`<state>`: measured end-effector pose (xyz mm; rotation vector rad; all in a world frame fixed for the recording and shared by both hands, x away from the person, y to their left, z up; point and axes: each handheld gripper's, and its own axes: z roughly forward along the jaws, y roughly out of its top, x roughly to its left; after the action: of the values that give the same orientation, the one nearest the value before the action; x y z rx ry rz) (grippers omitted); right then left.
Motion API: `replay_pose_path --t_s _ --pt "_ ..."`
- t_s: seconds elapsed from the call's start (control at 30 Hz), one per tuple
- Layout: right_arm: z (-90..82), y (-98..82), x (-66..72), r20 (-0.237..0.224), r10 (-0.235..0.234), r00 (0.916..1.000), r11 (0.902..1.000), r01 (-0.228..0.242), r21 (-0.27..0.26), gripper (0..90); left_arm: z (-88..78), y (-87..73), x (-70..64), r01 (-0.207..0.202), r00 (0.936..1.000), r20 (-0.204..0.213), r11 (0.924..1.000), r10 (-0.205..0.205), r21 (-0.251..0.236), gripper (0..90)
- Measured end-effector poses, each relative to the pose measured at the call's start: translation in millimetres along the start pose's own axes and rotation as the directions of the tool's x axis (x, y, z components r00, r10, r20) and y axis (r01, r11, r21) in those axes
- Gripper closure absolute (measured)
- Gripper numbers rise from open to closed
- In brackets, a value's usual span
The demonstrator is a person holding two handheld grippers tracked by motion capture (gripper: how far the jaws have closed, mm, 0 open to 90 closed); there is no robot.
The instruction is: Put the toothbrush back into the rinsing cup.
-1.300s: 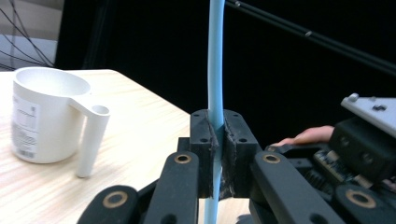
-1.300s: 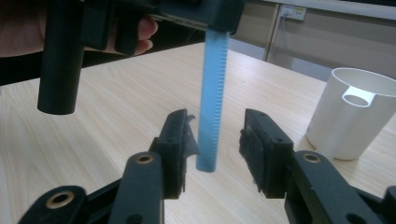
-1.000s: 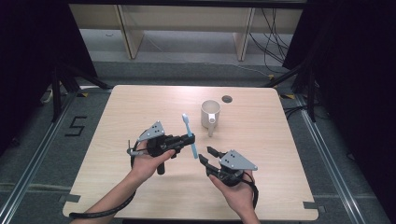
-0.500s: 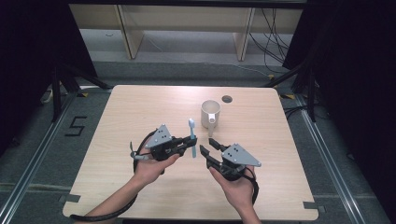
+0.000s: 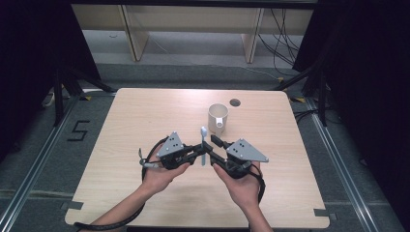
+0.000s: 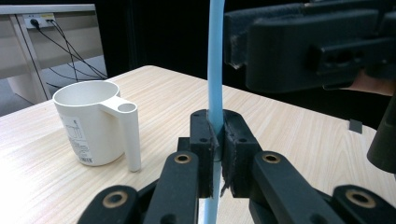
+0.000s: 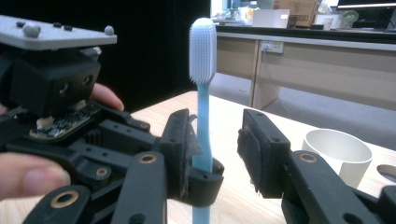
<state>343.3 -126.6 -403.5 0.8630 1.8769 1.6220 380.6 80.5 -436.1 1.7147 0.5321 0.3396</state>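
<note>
**Toothbrush held upright between two grippers at mid-table**

My left gripper (image 5: 197, 153) has its jaws clamped on the handle of a light blue toothbrush (image 5: 203, 145), holding it upright above the wooden table (image 5: 145, 111), bristle head at the top. In the left gripper view the two black jaws press together on the blue handle (image 6: 215, 93), which runs straight up out of the picture and carries on down below the pads.

My right gripper (image 5: 215, 151) faces it from the other side, its jaws set around the same handle. In the right gripper view the toothbrush (image 7: 202, 93) stands between my own two pads, close against the left one, with a clear gap to the right one; those jaws have just been closing in, but they are not yet pressing on the handle from both sides, so I call this gripper released. The left gripper's jaw tip (image 7: 198, 184) shows there wrapped round the handle lower down, with the fingers (image 7: 32, 177) of the hand behind it.

A white mug (image 5: 218, 117) stands on the table just beyond the grippers, upright, its handle towards me. In the left gripper view the mug (image 6: 91, 123) sits off to the left of the brush, apart from it.
</note>
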Motion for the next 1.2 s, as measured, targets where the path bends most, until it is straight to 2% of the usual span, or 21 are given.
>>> replay_pose_path --t_s 0.03,0.1,0.13,0.23,0.27,0.37,0.4,0.43,0.5,0.6,0.63,0.73,0.77,0.8,0.9,0.97,1.0,1.07,1.17,1.2 --pt "-0.2 0.6 -1.2 0.015 -0.014 0.9998 0.9999 0.014 0.000 63.5 0.1 0.1 -0.6 0.000 1.0000 0.000 1.0000 0.000 0.000 83.5" --pt "1.1 0.5 -1.1 0.015 -0.007 0.9999 0.9999 0.007 -0.015 63.8 0.3 0.2 -1.1 -0.009 1.0000 0.000 1.0000 0.009 0.002 83.5" --pt "2.1 0.5 -0.9 -0.002 0.005 1.0000 0.9999 -0.005 -0.015 64.0 0.4 0.3 -1.3 -0.011 0.9999 -0.002 0.9999 0.011 0.002 83.5" --pt "2.3 2.7 -1.3 0.014 -0.020 0.9997 0.9997 0.020 -0.015 64.8 0.9 0.5 -2.0 -0.020 0.9998 -0.003 0.9998 0.020 0.005 83.5" --pt "3.3 3.1 0.3 0.003 0.004 1.0000 0.9998 -0.004 -0.021 65.0 1.3 0.5 -2.2 -0.020 0.9998 -0.003 0.9998 0.020 0.005 83.5" --pt "4.4 5.9 0.6 0.004 -0.001 1.0000 0.9998 0.001 -0.021 66.0 2.2 0.5 -3.3 -0.023 0.9997 -0.005 0.9997 0.023 0.002 83.5" --pt "4.6 6.3 2.0 -0.003 0.024 0.9997 0.9997 -0.024 -0.011 66.6 2.5 0.6 -3.3 -0.024 0.9997 -0.005 0.9997 0.024 0.002 83.5" --pt "5.0 7.0 0.6 0.009 -0.001 1.0000 0.9999 0.001 -0.012 67.2 2.7 0.7 -3.2 -0.026 0.9996 -0.004 0.9996 0.026 0.004 83.5" --pt "6.5 7.0 0.0 0.008 0.000 1.0000 0.9999 0.000 -0.015 68.9 3.0 0.7 -3.1 -0.028 0.9996 -0.004 0.9996 0.028 0.005 83.5" --pt "6.5 6.8 -1.3 0.018 -0.027 0.9995 0.9996 0.027 -0.002 71.5 3.9 0.3 -3.8 -0.030 0.9995 -0.003 0.9995 0.030 0.006 83.5" --pt "7.9 6.0 0.0 0.000 -0.012 0.9999 0.9999 0.012 -0.004 72.0 4.3 0.3 -4.1 -0.030 0.9995 -0.003 0.9995 0.030 0.006 83.5" --pt "7.3 5.4 0.5 0.010 -0.005 0.9999 0.9999 0.004 0.012 74.8 5.0 0.5 -4.9 -0.034 0.9994 -0.002 0.9994 0.034 0.008 83.5" --pt "7.9 5.2 -0.7 0.014 -0.022 0.9997 0.9998 0.022 0.004 76.0 5.3 0.5 -5.2 -0.035 0.9994 -0.002 0.9994 0.035 0.007 83.5" --pt "7.8 4.9 -0.3 0.019 -0.011 0.9998 0.9999 0.011 0.007 77.0 5.6 0.6 -5.3 -0.035 0.9994 -0.003 0.9994 0.035 0.008 83.5" --pt "8.5 4.6 -1.3 0.019 -0.020 0.9996 0.9998 0.020 0.002 80.8 6.7 0.1 -5.6 -0.040 0.9992 -0.003 0.9991 0.040 0.010 83.5" --pt "9.1 4.2 -0.2 0.001 -0.001 1.0000 1.0000 0.001 0.003 83.8 7.4 -0.3 -6.0 -0.040 0.9992 -0.004 0.9992 0.040 0.009 83.5" --pt "9.2 4.2 -0.6 -0.005 -0.009 0.9999 1.0000 0.009 0.004 84.0 7.6 -0.6 -6.1 -0.038 0.9993 -0.004 0.9993 0.038 0.008 83.5" --pt "7.8 4.5 -0.2 0.013 -0.014 0.9998 0.9997 0.014 0.019 84.6 7.9 -1.0 -6.2 -0.038 0.9993 -0.004 0.9993 0.038 0.008 83.4" --pt "9.0 4.2 0.0 0.004 0.001 1.0000 1.0000 -0.001 0.009 84.9 8.9 -1.1 -5.5 -0.039 0.9992 0.006 0.9992 0.039 -0.002 83.3" --pt "8.0 4.8 -1.4 0.019 -0.017 0.9997 0.9998 0.016 0.014 84.9 8.3 -0.5 -5.2 -0.048 0.9988 0.005 0.9988 0.048 0.003 83.1"
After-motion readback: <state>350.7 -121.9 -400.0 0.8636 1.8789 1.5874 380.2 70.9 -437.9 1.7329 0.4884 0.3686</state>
